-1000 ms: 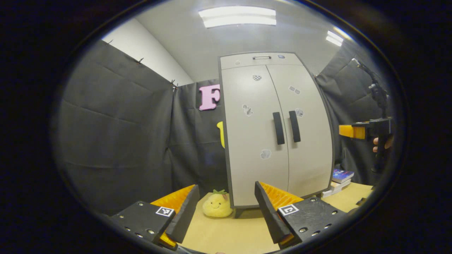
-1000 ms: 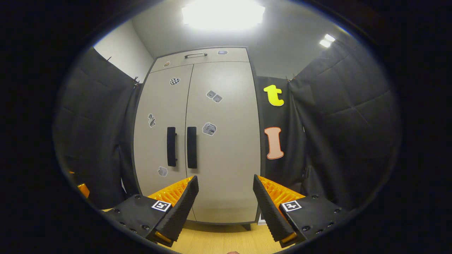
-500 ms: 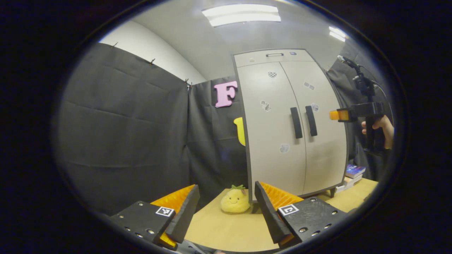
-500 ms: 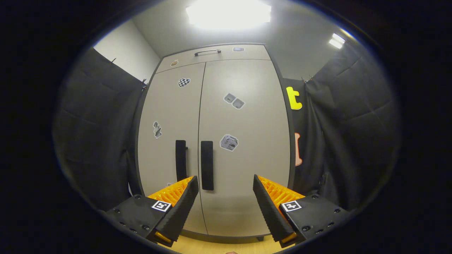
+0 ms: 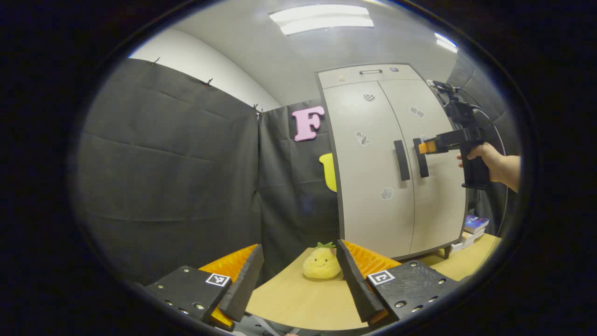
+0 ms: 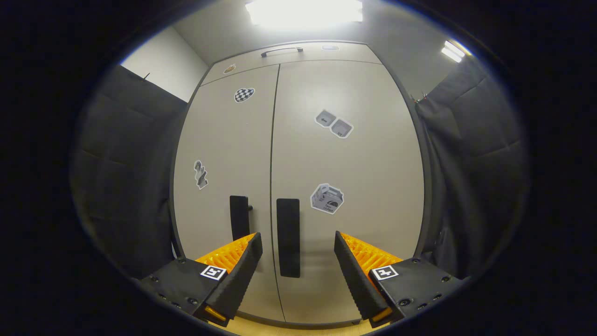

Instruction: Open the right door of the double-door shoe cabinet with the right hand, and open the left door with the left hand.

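The shoe cabinet (image 6: pixel 298 177) stands upright on the counter (image 5: pixel 298 303) with both doors closed. In your right gripper view, the right door (image 6: pixel 347 186) carries a dark vertical handle (image 6: pixel 288 238) just beside the centre seam; the left door (image 6: pixel 224 186) carries its own handle (image 6: pixel 239 224) on the other side of that seam. Your right gripper (image 6: pixel 296 275) faces the right door close up, its fingers (image 6: pixel 235 280) spread apart, with the right handle standing between them and beyond their tips; contact is not visible. In your left gripper view, the right gripper (image 5: pixel 428 147), held in a hand (image 5: pixel 485 161), sits level with the handles, its tip just beside the right one. Your left gripper (image 5: pixel 296 280) is well apart from the cabinet, fingers spread and holding nothing. A yellow plush toy (image 5: pixel 321 262) rests on the counter near the cabinet's left corner. Stacked books (image 5: pixel 473 227) lie beside its right foot.
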Action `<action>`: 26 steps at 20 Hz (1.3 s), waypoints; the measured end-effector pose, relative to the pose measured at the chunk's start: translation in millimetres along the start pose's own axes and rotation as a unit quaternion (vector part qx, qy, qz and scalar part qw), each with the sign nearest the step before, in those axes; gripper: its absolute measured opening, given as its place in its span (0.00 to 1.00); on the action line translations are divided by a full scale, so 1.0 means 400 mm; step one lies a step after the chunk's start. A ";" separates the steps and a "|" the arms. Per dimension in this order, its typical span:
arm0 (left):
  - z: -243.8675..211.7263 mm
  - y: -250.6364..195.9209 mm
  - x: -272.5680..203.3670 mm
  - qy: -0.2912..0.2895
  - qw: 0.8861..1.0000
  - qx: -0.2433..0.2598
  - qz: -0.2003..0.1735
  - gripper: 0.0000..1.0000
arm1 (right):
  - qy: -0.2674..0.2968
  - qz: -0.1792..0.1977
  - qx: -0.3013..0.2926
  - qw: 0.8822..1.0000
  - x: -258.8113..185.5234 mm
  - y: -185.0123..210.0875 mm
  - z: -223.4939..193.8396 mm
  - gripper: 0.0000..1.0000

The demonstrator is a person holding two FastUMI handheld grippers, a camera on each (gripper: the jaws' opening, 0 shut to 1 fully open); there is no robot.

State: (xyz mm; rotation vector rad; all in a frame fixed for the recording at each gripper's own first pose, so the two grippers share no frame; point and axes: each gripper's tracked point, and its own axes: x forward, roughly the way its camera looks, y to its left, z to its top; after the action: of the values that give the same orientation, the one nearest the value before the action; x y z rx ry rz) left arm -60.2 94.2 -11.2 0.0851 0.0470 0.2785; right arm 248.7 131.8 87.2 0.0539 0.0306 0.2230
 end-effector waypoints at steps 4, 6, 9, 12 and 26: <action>-0.008 0.006 -0.006 0.006 1.000 0.002 0.005 0.90 | 0.027 -0.010 -0.016 0.999 0.065 0.012 -0.033 0.98; -0.009 0.009 -0.008 0.007 1.000 0.001 0.008 0.90 | 0.043 -0.009 -0.020 0.999 0.088 0.025 -0.056 0.96; -0.010 0.013 -0.011 0.010 1.000 0.001 0.013 0.90 | 0.063 -0.012 -0.016 0.998 0.111 0.037 -0.085 0.80; -0.021 0.038 -0.025 0.011 1.000 -0.001 0.020 0.92 | 0.069 -0.019 0.007 0.997 0.118 0.037 -0.081 0.61; -0.016 0.037 -0.025 0.011 1.000 -0.022 0.004 0.92 | 0.098 -0.005 0.033 0.995 0.080 0.031 -0.085 0.11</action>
State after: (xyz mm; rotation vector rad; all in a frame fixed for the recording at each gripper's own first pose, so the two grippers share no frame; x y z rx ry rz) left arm -74.4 106.2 -16.0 0.0391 0.0624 0.2878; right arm 276.0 152.8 53.1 0.0977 0.2332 0.2174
